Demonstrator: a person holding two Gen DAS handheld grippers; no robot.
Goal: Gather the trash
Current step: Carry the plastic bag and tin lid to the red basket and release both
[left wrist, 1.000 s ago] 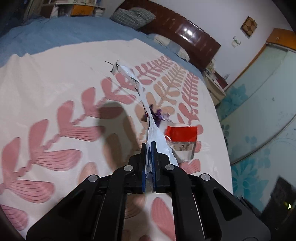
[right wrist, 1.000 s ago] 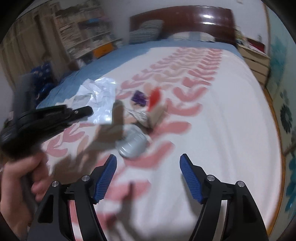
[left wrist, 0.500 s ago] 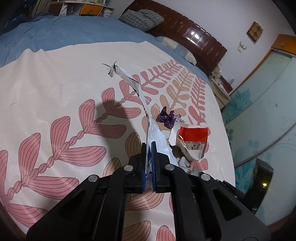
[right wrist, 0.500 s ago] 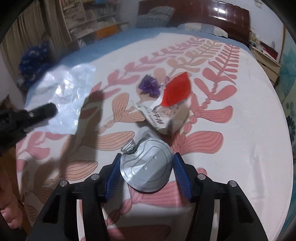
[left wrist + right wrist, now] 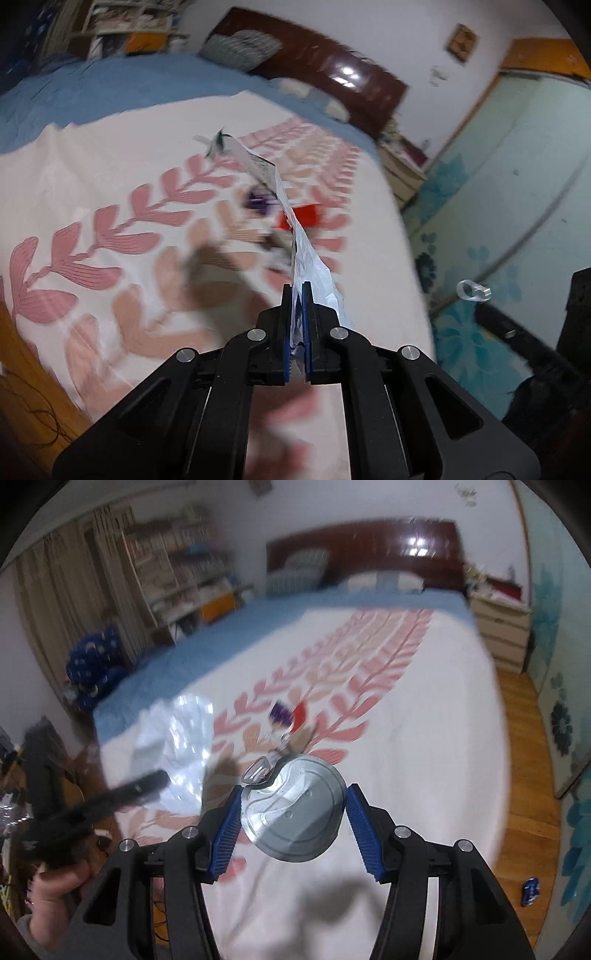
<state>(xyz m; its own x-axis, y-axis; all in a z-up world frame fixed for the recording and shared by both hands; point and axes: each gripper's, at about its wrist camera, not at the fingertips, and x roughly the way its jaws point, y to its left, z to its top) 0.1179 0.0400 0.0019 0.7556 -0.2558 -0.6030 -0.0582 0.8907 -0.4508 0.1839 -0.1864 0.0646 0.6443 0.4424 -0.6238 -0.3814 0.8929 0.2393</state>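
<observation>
Left gripper (image 5: 296, 295): jaws brought together, clamped on a thin silvery plastic bag (image 5: 306, 258). The bag is seen edge-on in the left wrist view, rising from the pads toward the far side of the bed (image 5: 110, 155). In the right wrist view the same bag (image 5: 173, 746) is seen as a broad crinkled sheet at the left, held up by the left gripper (image 5: 151, 779), which is carried in a person's hand (image 5: 55, 882).

Right gripper (image 5: 293, 812): jaws set partly apart and closed on a round metal can lid (image 5: 295, 808) with a pull ring (image 5: 258, 770). The lid is held clear of the bedcover, its edges against both blue pads (image 5: 225, 830).

Remaining trash: a purple wrapper (image 5: 279, 714) and a red-topped packet (image 5: 300, 716) are left lying side by side on the leaf-patterned cover, far of the lid. Both are blurred. In the left view they are found as a purple wrapper (image 5: 258, 199) and a red packet (image 5: 301, 221), just beside the bag's edge.

Change from earlier frames: a second ago the right jaws were held wider, empty, with the lid lying on the cover ahead of them. Half a second ago the lid was already between the pads, low over the bed. It is now raised, and more of the room is taken in. The left grip on the bag is unchanged; the bed is seen from farther back.
</observation>
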